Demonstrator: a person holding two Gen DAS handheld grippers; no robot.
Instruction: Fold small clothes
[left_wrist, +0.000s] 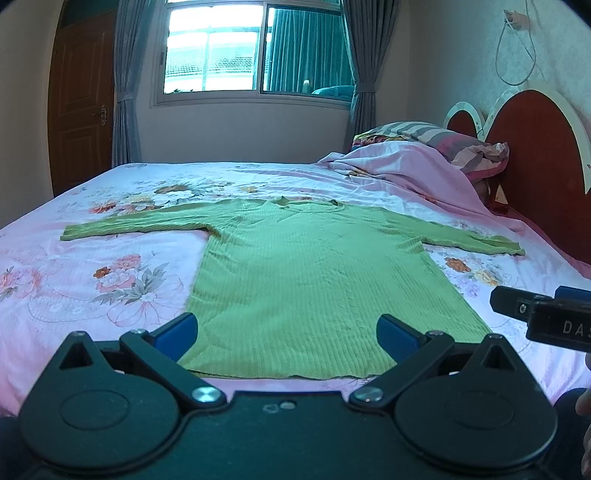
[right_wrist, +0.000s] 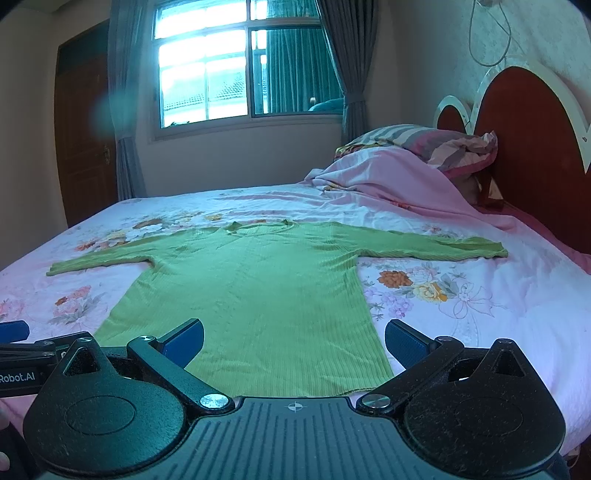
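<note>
A green ribbed long-sleeved sweater lies flat on the bed, sleeves spread left and right, hem nearest me; it also shows in the right wrist view. My left gripper is open and empty, hovering over the hem. My right gripper is open and empty, over the hem's right part. The right gripper's side shows at the right edge of the left wrist view. The left gripper shows at the left edge of the right wrist view.
The bed has a pink floral sheet. A bunched pink blanket and striped pillow lie at the far right by the red headboard. A window and a wooden door are beyond.
</note>
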